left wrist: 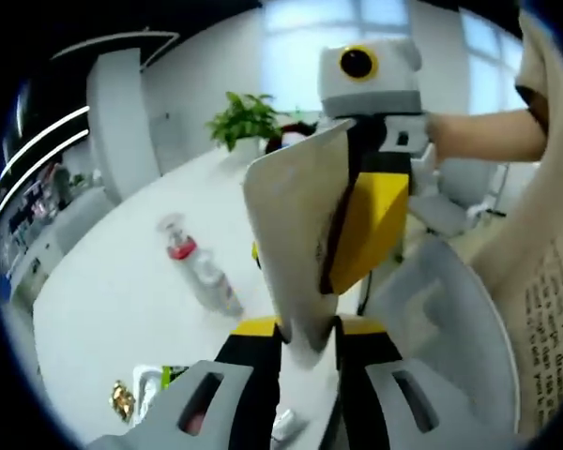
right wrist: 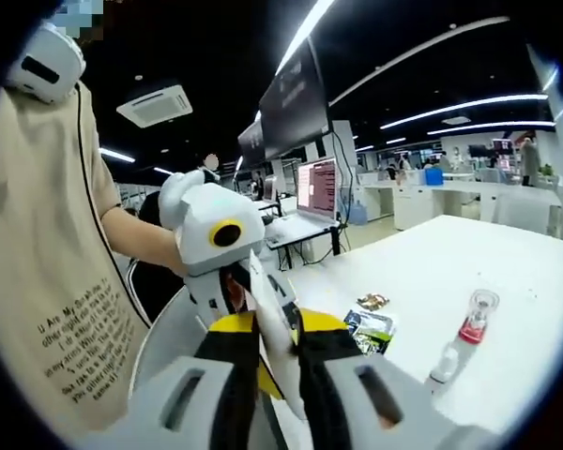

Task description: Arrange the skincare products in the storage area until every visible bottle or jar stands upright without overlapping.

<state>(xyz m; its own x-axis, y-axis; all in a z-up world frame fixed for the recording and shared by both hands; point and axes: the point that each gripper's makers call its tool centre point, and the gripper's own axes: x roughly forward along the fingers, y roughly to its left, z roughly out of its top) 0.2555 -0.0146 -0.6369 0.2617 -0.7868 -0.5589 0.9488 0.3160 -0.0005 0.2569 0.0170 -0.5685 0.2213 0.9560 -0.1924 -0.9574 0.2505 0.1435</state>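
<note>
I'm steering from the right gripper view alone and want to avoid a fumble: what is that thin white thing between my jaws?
Observer: The left gripper view shows its broad face. It is a pale flat sheet, pinched by both the right gripper and the left gripper.
Operator: And the clear bottle with the red band, is it standing?
Observer: No. From that side the bottle looks to lie on its side on the white table.
Operator: Anything beyond it?
Observer: A potted plant stands at the table's far edge.
</note>
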